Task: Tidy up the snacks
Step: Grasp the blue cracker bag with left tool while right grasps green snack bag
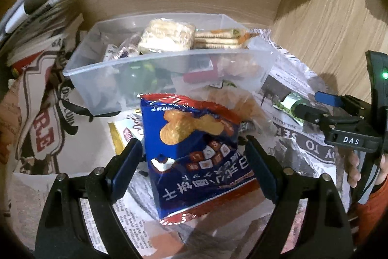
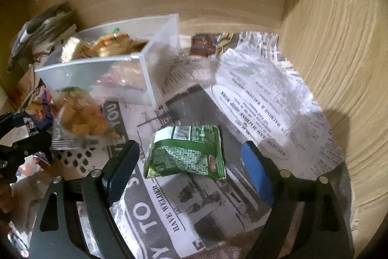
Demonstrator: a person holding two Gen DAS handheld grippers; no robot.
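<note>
A blue snack bag point(image 1: 194, 149) with a red edge lies on the newspaper, between the fingers of my left gripper point(image 1: 192, 142). The fingers stand wide at the bag's two sides, and I see no squeeze on it. In the right wrist view a crumpled green packet point(image 2: 186, 152) lies flat between the fingers of my right gripper point(image 2: 189, 149), which stand well clear of it. The left wrist view shows that right gripper point(image 1: 315, 106) beside the green packet point(image 1: 288, 103). Behind both stands a clear plastic bin point(image 1: 169, 56) holding crackers and other snacks.
Newspaper point(image 2: 254, 94) covers the surface. A clear bag of orange snacks point(image 2: 80, 118) lies in front of the bin point(image 2: 84, 62), a gold-and-white packet point(image 1: 121, 135) lies left of the blue bag, and a dark red packet point(image 2: 211, 43) lies at the back. Wooden walls close the back and right; stacked papers point(image 1: 36, 23) lie at the left.
</note>
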